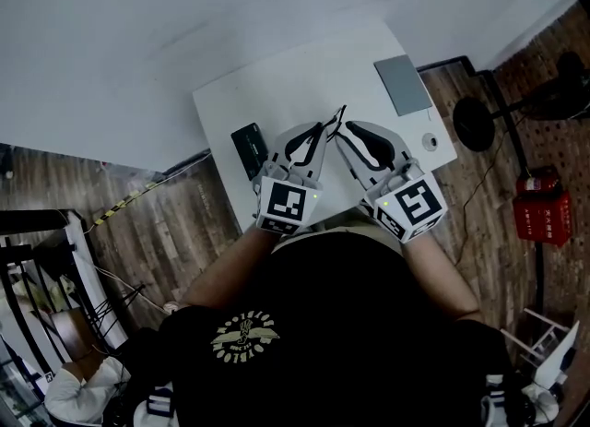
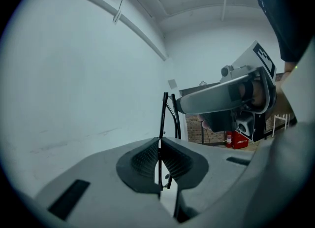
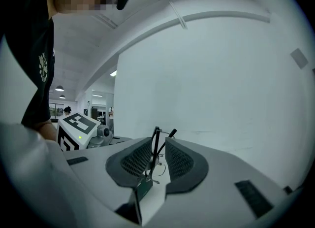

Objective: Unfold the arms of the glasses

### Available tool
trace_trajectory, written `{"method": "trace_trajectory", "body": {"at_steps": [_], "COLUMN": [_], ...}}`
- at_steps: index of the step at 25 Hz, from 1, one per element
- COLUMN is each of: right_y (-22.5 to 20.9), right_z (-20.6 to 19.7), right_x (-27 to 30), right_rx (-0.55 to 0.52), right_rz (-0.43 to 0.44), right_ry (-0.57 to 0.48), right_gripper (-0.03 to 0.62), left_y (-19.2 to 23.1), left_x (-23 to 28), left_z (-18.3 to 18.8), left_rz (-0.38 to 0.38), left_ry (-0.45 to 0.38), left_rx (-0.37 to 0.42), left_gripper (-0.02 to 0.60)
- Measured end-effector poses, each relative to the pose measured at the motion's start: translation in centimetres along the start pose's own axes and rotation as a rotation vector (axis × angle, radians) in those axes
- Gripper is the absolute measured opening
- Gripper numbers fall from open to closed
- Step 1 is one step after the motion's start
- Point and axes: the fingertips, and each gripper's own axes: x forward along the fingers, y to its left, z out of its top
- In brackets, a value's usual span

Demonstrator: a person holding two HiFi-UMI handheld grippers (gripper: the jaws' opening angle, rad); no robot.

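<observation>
- Your left gripper (image 1: 323, 130) is clenched on the thin black-framed glasses (image 1: 336, 121). In the left gripper view its 2 ribbed dark pads (image 2: 142, 160) press together, and the frame stands pinched upright between them.
- Your right gripper (image 1: 343, 132) grasps the same glasses from the other side. In the right gripper view a black bar of the frame stands in the narrow slot between its pads. 1 arm tip (image 3: 172, 133) pokes out above the right pad.
- The glasses are held over the near half of the white rectangular table (image 1: 304, 75), between the 2 gripper tips. Those tips almost meet.
- How far the arms of the glasses are swung out cannot be told from these views.
- A black oblong case (image 1: 249, 148) lies on the table just beside your left gripper.
- A flat grey rectangular slab (image 1: 403, 85) rests near the table's far right corner, well apart from the glasses.
- A small round grey piece (image 1: 430, 141) sits by the table's right edge.
</observation>
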Motion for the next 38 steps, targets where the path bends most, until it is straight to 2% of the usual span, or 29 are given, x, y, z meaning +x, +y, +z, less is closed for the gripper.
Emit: {"method": "trace_trajectory", "body": {"at_steps": [10, 13, 17, 21, 24, 28, 31, 34, 38], "right_y": [2.7, 3.4, 3.8, 4.4, 4.6, 4.6, 4.6, 4.7, 4.0], "right_z": [-0.1, -0.4, -0.3, -0.8, -0.9, -1.6, -2.5, -3.7, -4.8], "right_x": [0.2, 0.2, 0.2, 0.0, 0.0, -0.1, -0.1, -0.3, -0.4], "right_rx": [-0.007, -0.010, -0.009, 0.013, 0.026, 0.030, 0.037, 0.050, 0.056], "right_rz": [-0.010, -0.007, 0.003, 0.018, 0.029, 0.027, 0.028, 0.046, 0.070], "right_ry": [0.006, 0.018, 0.023, 0.039, 0.050, 0.086, 0.130, 0.185, 0.245], "right_gripper": [0.061, 0.029, 0.023, 0.020, 0.018, 0.018, 0.018, 0.018, 0.020], "left_y": [-1.0, -1.0, -0.6, -0.6, -0.6, -0.5, -0.5, -0.8, -1.0], "left_x": [-2.4, -2.8, -3.1, -3.7, -4.1, -4.1, -4.2, -4.2, -3.4], "left_z": [-0.7, -1.0, -0.7, -1.2, -1.3, -1.8, -2.5, -3.3, -4.3], "left_rz": [-0.021, -0.023, -0.018, -0.022, -0.035, -0.063, -0.103, -0.140, -0.163], "left_ry": [-0.005, 0.000, -0.023, -0.013, 0.007, 0.043, 0.084, 0.131, 0.154], "left_rx": [0.053, 0.088, 0.126, 0.177, 0.203, 0.291, 0.369, 0.406, 0.460], "left_gripper": [0.020, 0.020, 0.020, 0.020, 0.020, 0.020, 0.020, 0.020, 0.020]}}
